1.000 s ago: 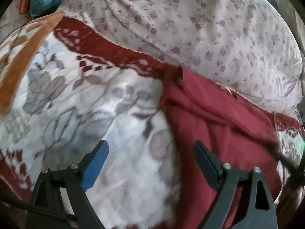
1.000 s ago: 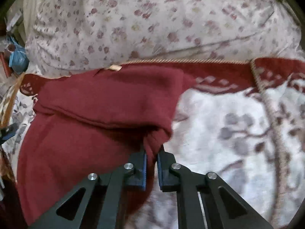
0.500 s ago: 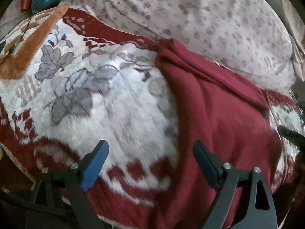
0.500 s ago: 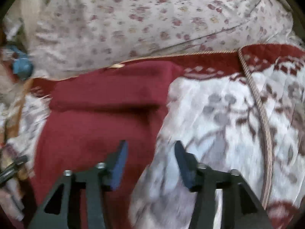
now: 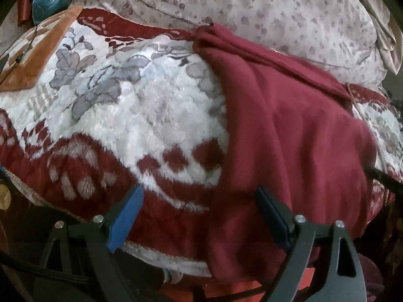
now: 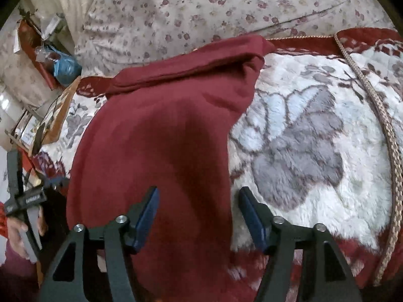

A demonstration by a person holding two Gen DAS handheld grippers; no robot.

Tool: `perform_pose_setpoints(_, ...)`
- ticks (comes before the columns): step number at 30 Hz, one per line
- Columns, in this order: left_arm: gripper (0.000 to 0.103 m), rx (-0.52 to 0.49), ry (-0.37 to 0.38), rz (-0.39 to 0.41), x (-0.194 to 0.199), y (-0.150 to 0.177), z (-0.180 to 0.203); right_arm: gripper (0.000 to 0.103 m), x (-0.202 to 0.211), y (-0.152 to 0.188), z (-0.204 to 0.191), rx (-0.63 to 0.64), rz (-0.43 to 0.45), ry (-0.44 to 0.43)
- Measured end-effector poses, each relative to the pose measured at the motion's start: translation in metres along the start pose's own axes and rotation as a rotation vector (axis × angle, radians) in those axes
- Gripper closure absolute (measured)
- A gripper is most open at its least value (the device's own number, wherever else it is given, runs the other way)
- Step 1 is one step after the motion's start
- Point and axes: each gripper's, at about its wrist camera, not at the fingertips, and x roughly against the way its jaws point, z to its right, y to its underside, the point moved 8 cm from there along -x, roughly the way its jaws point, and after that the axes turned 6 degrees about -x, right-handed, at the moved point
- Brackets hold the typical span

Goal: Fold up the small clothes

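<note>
We have both grippers free: the left gripper gapes wide over the blanket's lower edge, grasping nothing. The right gripper has let go, its jaws easing back slightly, with the red garment lying loose beneath them. That garment fills the centre left of the right view, its top strip turned down. It looks to hang over the near edge, so it may slide and undo the fold. A flowered pillow lies along the top, clutter upper left.
</note>
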Motion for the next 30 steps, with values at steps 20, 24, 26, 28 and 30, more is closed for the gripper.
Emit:
perform_pose_setpoints(20,0.014,-0.030,0.063,-0.101,-0.002,0.038,0.005,0.028,0.034,0.051,0.009,-0.041,-0.160,-0.092)
perform_pose_setpoints(24,0.014,-0.053,0.056,-0.126,-0.007,0.043,0.010,0.028,0.029,0.074,0.000,-0.027,-0.229,-0.135)
perform_pose_setpoints(26,0.014,-0.048,0.055,-0.139,-0.011,0.043,0.010,0.028,0.025,0.081,-0.006,0.007,-0.243,-0.139)
perform_pose_setpoints(28,0.014,-0.039,0.059,-0.147,-0.013,0.043,0.010,0.028,0.022,0.082,-0.013,0.047,-0.238,-0.129)
perform_pose_setpoints(30,0.014,-0.032,0.062,-0.152,-0.015,0.043,0.010,0.028,0.020,0.082,-0.019,0.041,-0.241,-0.167)
